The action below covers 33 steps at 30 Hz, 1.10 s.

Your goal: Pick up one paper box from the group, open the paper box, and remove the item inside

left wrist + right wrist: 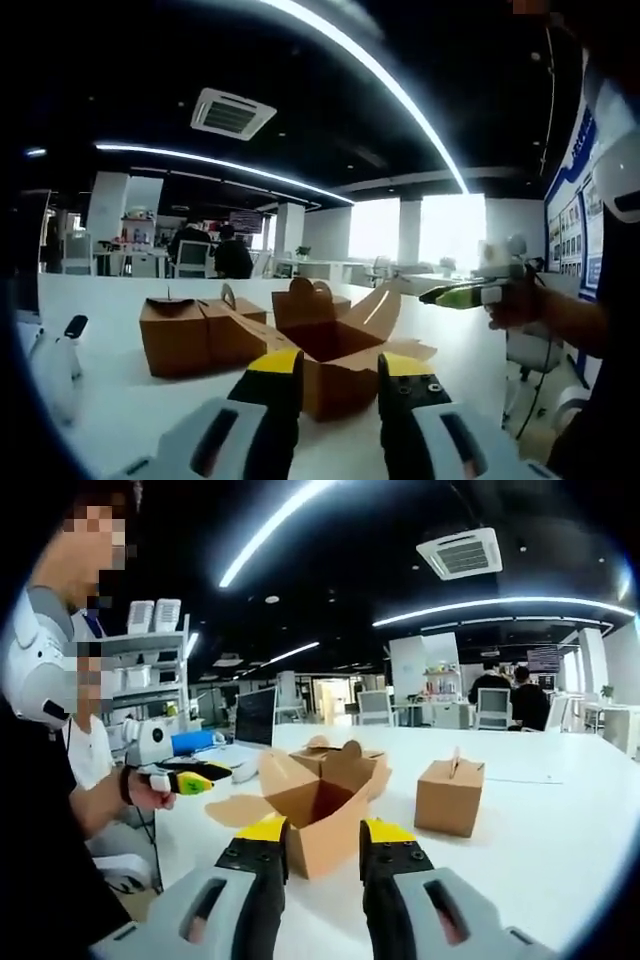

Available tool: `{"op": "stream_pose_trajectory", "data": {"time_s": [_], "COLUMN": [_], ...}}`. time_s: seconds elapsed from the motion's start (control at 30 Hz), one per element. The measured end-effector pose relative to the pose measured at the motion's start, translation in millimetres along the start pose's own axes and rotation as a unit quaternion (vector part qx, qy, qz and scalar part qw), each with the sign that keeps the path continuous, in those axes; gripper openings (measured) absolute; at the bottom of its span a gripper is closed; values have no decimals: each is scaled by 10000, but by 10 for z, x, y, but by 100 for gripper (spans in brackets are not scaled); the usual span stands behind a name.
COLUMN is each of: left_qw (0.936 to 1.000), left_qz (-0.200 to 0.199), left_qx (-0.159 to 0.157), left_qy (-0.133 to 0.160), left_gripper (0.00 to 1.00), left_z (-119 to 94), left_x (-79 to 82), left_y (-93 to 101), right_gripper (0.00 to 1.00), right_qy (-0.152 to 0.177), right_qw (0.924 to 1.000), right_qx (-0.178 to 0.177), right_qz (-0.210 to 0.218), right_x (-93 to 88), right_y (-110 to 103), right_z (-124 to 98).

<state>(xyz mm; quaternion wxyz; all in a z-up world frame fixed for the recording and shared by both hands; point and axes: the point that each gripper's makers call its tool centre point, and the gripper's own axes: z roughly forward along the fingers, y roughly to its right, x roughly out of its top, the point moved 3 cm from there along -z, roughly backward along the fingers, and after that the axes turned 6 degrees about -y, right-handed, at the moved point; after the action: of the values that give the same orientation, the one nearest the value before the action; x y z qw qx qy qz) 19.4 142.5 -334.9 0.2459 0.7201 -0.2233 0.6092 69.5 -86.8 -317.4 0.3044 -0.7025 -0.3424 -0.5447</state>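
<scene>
- The left gripper (340, 385) and the right gripper (325, 855) are both standing with yellow-tipped black jaws apart, gripping nothing; in each view the open brown paper takeaway box (340, 345) (320, 815) is sitting between or just beyond the jaw tips, on the white table (110, 400) (560, 820).
- Landmark: that open box. Two closed brown paper boxes (175, 335) are sitting just beside it in the left gripper view; the right gripper view is showing one closed brown box with a tab top (450, 795) near it.
- Risk: the open box is light card with flaps spread (probably easy to push), so a jaw reaching inside is likely to slide or tip it if the other gripper is not steadying a wall.
- Risk: a jaw closing on a flap rather than the item could crease or tear the card.
- Hidden: the interior of the open box is showing dark, so the item inside cannot be made out.
- Hidden: a person's hand (515, 305) (150, 785) beside the open box is holding a green-yellow and dark device (465, 293) (190, 777); what it is cannot be told.
- Cut off: whether either jaw is touching the front wall of the box cannot be told.
</scene>
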Motion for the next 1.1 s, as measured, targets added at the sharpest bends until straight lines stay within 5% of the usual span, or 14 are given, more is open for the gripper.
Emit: {"op": "stream_pose_trajectory", "data": {"time_s": [1.1], "left_qw": [10000], "left_qz": [18], "left_qx": [14], "left_qy": [-30], "left_gripper": [32], "left_z": [42], "left_x": [6], "left_y": [27], "right_gripper": [28], "right_qy": [-93], "right_qw": [9996], "right_qx": [-251], "right_qz": [33], "right_x": [-39], "right_y": [125], "right_z": [-49]}}
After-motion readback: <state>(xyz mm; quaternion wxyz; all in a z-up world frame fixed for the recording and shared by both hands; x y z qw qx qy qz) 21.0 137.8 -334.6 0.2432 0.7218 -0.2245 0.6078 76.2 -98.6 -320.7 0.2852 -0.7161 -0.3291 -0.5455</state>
